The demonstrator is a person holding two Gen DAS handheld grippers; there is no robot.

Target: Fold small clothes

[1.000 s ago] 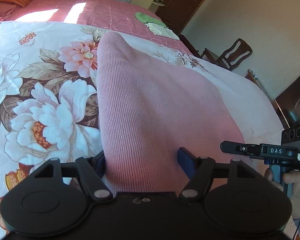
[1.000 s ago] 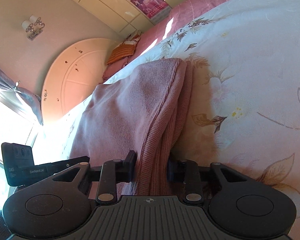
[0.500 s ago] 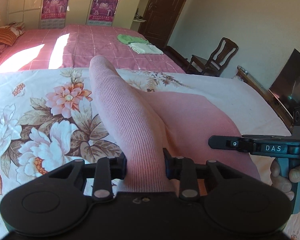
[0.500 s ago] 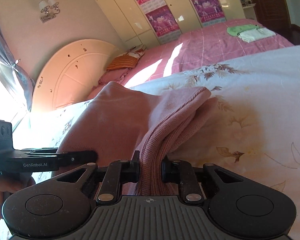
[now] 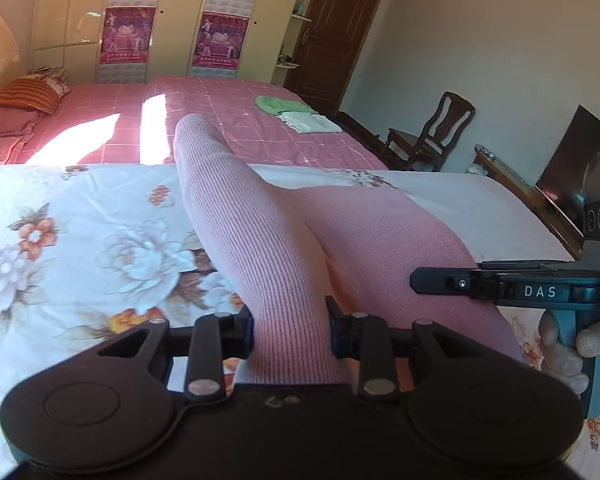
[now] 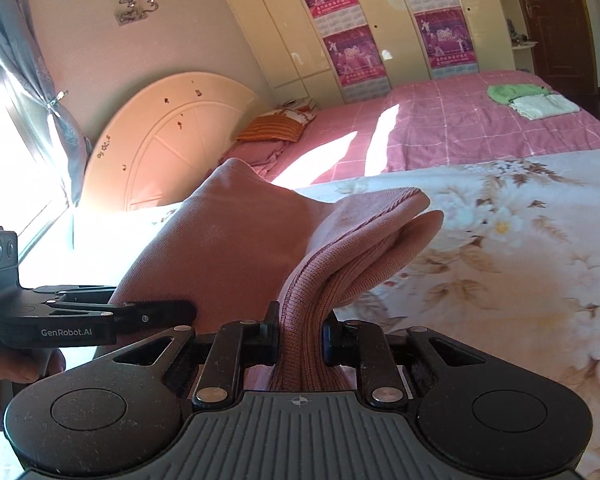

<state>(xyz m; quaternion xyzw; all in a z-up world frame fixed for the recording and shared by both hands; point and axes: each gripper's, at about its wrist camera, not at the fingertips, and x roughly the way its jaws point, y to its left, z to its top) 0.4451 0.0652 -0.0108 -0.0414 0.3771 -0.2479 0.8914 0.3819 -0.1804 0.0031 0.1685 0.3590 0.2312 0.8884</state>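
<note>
Pink ribbed knit garment (image 5: 284, 248) is lifted off a bed covered with a white floral sheet (image 5: 80, 240), stretched between two sets of tongs. The left tongs (image 5: 290, 332) pinch one bunched edge of it, the pads pressed into the fabric. The right tongs (image 6: 300, 336) pinch another gathered edge, where the knit folds over in layers. In the left wrist view, a hand (image 5: 568, 344) grips the handle of the right tongs just beside the garment. Farther back, a pink checked bedspread (image 6: 460, 128) carries a green cloth (image 6: 514, 92) touching a folded white cloth (image 6: 544, 106).
</note>
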